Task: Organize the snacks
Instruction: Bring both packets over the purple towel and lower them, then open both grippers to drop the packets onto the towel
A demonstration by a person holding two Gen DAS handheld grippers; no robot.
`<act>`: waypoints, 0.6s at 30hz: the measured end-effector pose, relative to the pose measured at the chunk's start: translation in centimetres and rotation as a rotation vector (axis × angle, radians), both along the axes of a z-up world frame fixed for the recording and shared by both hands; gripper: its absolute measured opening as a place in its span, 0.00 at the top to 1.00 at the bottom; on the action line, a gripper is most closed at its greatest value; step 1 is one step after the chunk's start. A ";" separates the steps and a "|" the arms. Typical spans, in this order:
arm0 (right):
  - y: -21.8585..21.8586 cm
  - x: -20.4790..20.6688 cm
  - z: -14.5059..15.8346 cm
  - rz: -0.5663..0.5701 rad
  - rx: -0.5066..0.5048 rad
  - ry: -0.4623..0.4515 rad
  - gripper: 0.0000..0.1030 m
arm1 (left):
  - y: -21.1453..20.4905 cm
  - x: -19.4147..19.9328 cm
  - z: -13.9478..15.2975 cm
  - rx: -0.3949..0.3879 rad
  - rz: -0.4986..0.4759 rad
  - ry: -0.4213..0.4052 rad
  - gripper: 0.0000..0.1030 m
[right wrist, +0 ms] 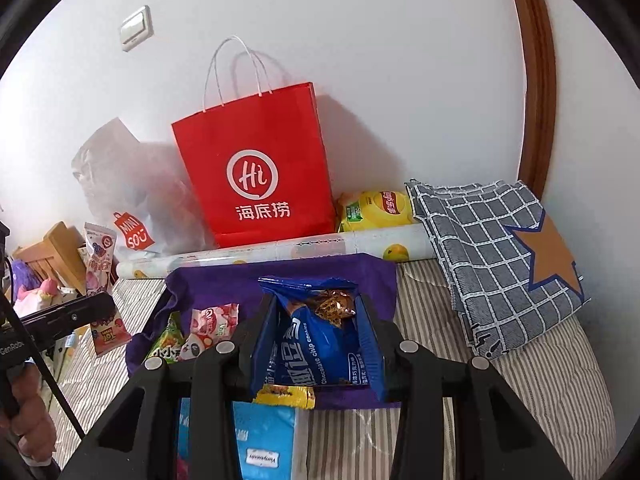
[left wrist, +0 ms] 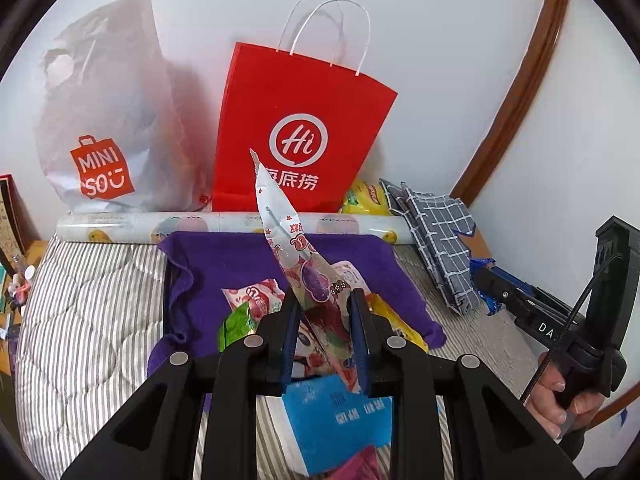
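Observation:
My left gripper (left wrist: 323, 300) is shut on a white and pink candy packet (left wrist: 294, 248), held upright above the purple cloth (left wrist: 224, 264). The packet also shows in the right wrist view (right wrist: 100, 280). My right gripper (right wrist: 318, 304) is shut on a blue chocolate chip cookie bag (right wrist: 316, 340) above the same cloth (right wrist: 224, 284). Small snack packets lie on the cloth: pink (left wrist: 252, 300), green (left wrist: 236, 324), yellow (left wrist: 396, 324). A red Hi paper bag (left wrist: 300, 132) stands open against the wall behind, also in the right wrist view (right wrist: 256, 168).
A grey Miniso bag (left wrist: 108, 120) stands left of the red bag. A wallpaper roll (left wrist: 160, 226) lies along the wall. A yellow chips bag (right wrist: 376, 208) and a checked cloth (right wrist: 492, 248) lie at the right. A blue box (left wrist: 340, 420) is near me on the striped bedding (left wrist: 92, 320).

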State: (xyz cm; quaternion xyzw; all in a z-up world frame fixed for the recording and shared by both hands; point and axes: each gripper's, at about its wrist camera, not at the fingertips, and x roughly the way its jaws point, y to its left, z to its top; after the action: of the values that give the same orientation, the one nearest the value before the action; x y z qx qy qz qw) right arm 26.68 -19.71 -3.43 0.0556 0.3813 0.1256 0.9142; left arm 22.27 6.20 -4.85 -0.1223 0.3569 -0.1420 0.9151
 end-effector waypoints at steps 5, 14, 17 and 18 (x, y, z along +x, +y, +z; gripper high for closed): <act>0.6 2.0 -1.2 0.003 -0.024 0.014 0.63 | -0.3 2.0 -0.6 -0.002 -0.007 0.006 0.76; 1.3 5.3 -6.0 0.028 -0.052 0.089 0.63 | -1.0 5.8 -5.2 -0.049 -0.065 0.102 0.76; 1.1 5.8 -7.9 0.026 -0.056 0.141 0.63 | -1.3 6.8 -7.4 -0.069 -0.090 0.172 0.76; 1.0 5.9 -8.5 0.027 -0.057 0.157 0.63 | -1.4 7.0 -8.0 -0.074 -0.097 0.196 0.76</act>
State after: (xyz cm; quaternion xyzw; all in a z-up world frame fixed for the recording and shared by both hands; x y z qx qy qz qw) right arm 32.62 -18.76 -11.97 0.0341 0.4560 0.1222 0.8809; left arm 29.28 4.83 -12.88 -0.1518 0.4449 -0.1867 0.8627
